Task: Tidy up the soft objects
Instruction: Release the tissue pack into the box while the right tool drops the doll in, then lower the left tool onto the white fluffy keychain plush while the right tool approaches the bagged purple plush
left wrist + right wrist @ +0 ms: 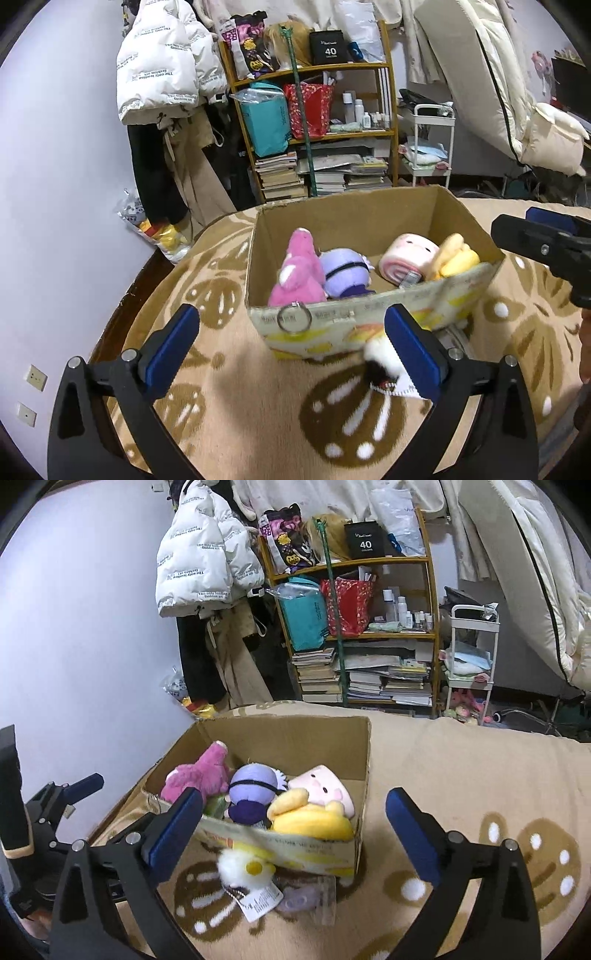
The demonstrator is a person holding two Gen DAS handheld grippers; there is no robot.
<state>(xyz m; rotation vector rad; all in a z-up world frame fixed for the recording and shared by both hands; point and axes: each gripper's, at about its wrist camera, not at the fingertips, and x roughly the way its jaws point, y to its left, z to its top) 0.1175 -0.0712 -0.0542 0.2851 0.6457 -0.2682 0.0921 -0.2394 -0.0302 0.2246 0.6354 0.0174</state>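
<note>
Four plush toys in the box: a pink plush (199, 775), a purple round plush (251, 786), a pink-and-cream roll-shaped plush (325, 782) and a yellow plush (314, 819), packed side by side in the cardboard box (295, 738).
One plush outside: a white fluffy plush (240, 867) with a yellow spot and a paper tag lies on the patterned blanket (480, 775), touching the near wall of the box; beside it lies a pale purple flat packet, too unclear to name.
Box count: one, open-topped, standing on the blanket.
Key ring: one metal ring (293, 318) hangs over the near wall of the box, seemingly from the pink plush.
Left claw (291, 347): fingers wide apart, nothing between the pads; the white plush shows just past its right finger.
Right claw (295, 830): fingers wide apart, empty, pointing at the box.
Handling, judged: the white plush looks light, soft and squashy, not fragile, and its fur may slip.
Where to grip, judged: around the middle of its fluffy body, not by the tag.
</note>
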